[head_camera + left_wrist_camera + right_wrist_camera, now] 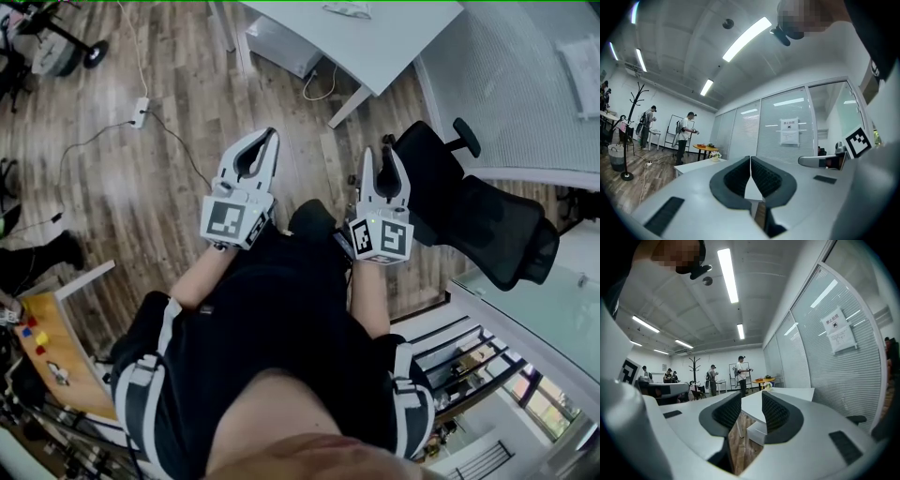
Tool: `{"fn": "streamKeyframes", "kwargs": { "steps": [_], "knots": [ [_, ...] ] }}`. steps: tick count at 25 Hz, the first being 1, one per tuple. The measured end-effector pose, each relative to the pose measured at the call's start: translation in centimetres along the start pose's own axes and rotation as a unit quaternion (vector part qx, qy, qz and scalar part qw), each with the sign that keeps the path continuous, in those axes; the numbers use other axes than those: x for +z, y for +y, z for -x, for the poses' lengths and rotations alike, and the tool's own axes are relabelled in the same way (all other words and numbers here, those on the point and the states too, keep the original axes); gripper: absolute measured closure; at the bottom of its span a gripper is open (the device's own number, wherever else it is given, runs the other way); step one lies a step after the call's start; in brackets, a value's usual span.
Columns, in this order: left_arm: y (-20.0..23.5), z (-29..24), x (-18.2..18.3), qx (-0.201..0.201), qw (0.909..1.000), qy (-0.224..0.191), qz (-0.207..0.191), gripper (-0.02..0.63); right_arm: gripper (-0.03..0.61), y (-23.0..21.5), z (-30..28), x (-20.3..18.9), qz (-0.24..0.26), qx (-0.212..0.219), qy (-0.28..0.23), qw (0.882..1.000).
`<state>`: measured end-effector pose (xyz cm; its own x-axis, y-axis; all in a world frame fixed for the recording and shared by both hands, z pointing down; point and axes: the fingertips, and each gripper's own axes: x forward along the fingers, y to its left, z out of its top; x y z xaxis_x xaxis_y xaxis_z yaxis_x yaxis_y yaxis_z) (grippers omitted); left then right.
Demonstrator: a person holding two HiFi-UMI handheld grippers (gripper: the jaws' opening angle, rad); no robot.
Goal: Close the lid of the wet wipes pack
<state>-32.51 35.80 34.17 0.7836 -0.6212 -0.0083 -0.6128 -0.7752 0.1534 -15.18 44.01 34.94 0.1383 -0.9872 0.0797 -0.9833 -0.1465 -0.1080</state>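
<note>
**Tool state**
- Left tool (270, 141): jaws fully closed. In the left gripper view the tips of the left tool (750, 161) meet on one line, with nothing between them.
- Right tool (382, 157): jaws narrowly apart and empty. In the right gripper view the gap of the right tool (751, 397) shows only wood floor (740, 441) and a white table (787, 393) beyond.
- Both tools are held level in front of the person, side by side and apart. In the head view each marker cube (234, 220) sits at the 6 o'clock end of its tool.

**Task item**
- Wet wipes pack: no view shows it, so its location cannot be told.

**Surroundings, head view**
- White table (375, 42): at 12 o'clock from the tools. A white drawer unit (281, 45) stands beneath it, and its contents cannot be seen.
- Black office chair (473, 220): at 3 o'clock from the right tool, just beside it.
- Power strip (141, 111): on the wood floor (150, 197), at 10 o'clock from the left tool.
- Wooden table (66, 375): at 8 o'clock, carrying small red and yellow pieces (36, 336).

**Surroundings, left gripper view**
- Coat stand (633, 126): at 9 o'clock. A pale basket (616, 157) stands beside its base, and its contents cannot be made out.
- Round orange table (705, 148): near centre, with a small pot of flowers (715, 155) close by.
- Two people (684, 136): standing at 9 o'clock
</note>
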Motion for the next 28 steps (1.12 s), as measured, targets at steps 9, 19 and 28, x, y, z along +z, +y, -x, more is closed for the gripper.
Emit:
{"fn": "streamKeyframes", "kwargs": {
  "steps": [9, 19, 28],
  "knots": [
    [2.9, -9.1, -1.0, 0.009, 0.9999, -0.008, -0.011, 0.589, 0.434, -4.1, -9.9, 0.2, -0.007, 0.029, 0.003, 1.0],
    [5.5, -27.9, 0.5, 0.055, 0.9982, -0.015, -0.021, 0.589, 0.434, -14.2, -27.7, 3.8, 0.005, 0.082, 0.004, 0.997],
    [8.1, -42.3, 0.6, 0.082, 0.9966, -0.003, -0.008, 0.589, 0.434, -22.4, -41.3, 5.7, 0.009, 0.116, 0.031, 0.993]
  ]
}}
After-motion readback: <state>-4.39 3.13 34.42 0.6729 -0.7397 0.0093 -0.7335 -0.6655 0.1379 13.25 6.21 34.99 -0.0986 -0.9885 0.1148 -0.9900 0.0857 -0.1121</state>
